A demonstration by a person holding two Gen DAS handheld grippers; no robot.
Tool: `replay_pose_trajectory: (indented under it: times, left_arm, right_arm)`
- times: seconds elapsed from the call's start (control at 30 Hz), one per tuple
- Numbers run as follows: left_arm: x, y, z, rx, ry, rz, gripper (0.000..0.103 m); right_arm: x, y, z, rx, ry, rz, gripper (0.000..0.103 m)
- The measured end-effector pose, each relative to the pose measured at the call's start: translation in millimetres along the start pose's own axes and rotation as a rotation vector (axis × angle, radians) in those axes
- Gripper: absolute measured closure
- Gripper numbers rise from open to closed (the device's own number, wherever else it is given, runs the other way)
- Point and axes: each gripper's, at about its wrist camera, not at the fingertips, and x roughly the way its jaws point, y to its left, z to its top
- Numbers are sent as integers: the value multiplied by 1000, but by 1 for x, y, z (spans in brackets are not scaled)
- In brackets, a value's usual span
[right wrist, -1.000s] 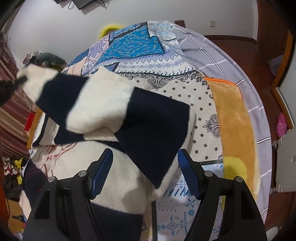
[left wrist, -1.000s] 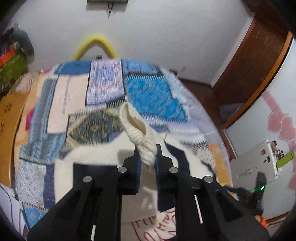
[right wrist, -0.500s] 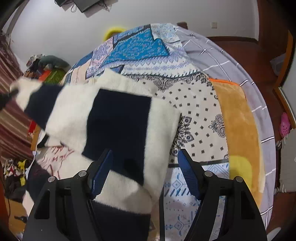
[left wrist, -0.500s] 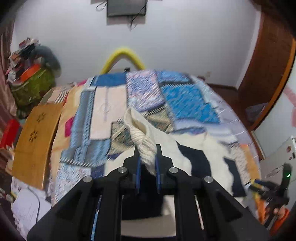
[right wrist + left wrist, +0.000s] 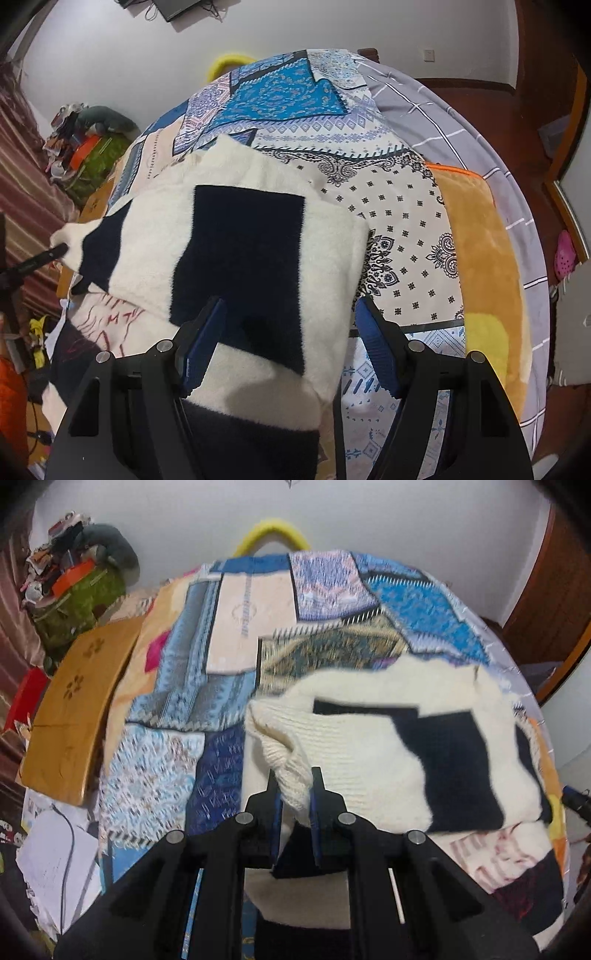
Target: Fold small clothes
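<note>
Sweater [image 5: 369, 753], cream with navy blocks, lies across a bed covered by a patchwork quilt [image 5: 236, 638] in the left wrist view. The left gripper [image 5: 294, 794] is clenched on a ribbed cream cuff of the sweater, which bunches up between its two blue-padded fingers and rises above them. From the cuff, the sleeve runs away toward the right and rests on the sweater's body, where a large navy patch shows. Below the sweater's navy patch, a strip of cream fabric with red lettering is visible. Left of the sweater, beyond the quilt's edge, a curved wooden board [image 5: 74, 709] leans beside the bed, with white papers [image 5: 51, 856] under it. Behind the sweater, past the far end of the quilt, a yellow arch [image 5: 271, 528] stands against a white wall.

From the right wrist view, the right gripper [image 5: 291, 343] is released, its blue pads spread wide and hovering over the sweater [image 5: 236, 258]. A navy square on cream fleece lies between and just beyond the fingers; whether the pads touch the cloth cannot be told. At the sweater's far left end, the dark tip of the left gripper [image 5: 55, 253] pinches the cuff. Right of the sweater the quilt [image 5: 399, 206] shows paisley and dotted panels, then an orange blanket [image 5: 480, 258], then a grey checked sheet [image 5: 443, 110].
</note>
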Motion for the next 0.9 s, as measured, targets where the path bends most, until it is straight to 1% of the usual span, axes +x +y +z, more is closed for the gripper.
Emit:
replay_pose_trajectory:
  times: [0.13, 0.2, 0.3, 0.37, 0.43, 0.5, 0.53, 0.63, 0.67, 0.73, 0.9]
  left_arm:
    - [17, 9, -11, -30, 67, -3, 83]
    - [19, 18, -15, -72, 77, -8, 83]
    - [17, 30, -20, -101, 84, -20, 78]
    - [11, 36, -23, -97, 82, -4, 68]
    - [5, 38, -27, -75, 80, 25, 64]
    - [0, 39, -32, -52, 85, 40, 62]
    - [-3, 40, -34, -46, 89, 41, 59]
    - [-11, 39, -45, -33, 95, 34, 44]
    - [-12, 38, -48, -31, 98, 31, 41]
    - [-12, 35, -56, -31, 113, 14, 41]
    - [-7, 30, -78, -57, 180, -55, 41]
  right_arm:
    - [-3, 8, -1, -21, 6, 3, 34]
    - [-4, 12, -2, -34, 14, 5, 34]
    - [-5, 18, -4, -56, 25, -2, 34]
    - [-6, 22, -6, -68, 31, -6, 34]
    - [-7, 24, -9, -73, 39, -6, 34]
    - [-8, 25, -12, -78, 50, -6, 34]
    - [-9, 26, -14, -81, 54, -11, 34]
    - [-10, 27, -22, -93, 70, -22, 34]
    - [-11, 28, -25, -93, 77, -20, 34]
    - [-11, 27, -32, -90, 94, -19, 34]
    - [-9, 21, -52, -81, 135, -35, 34]
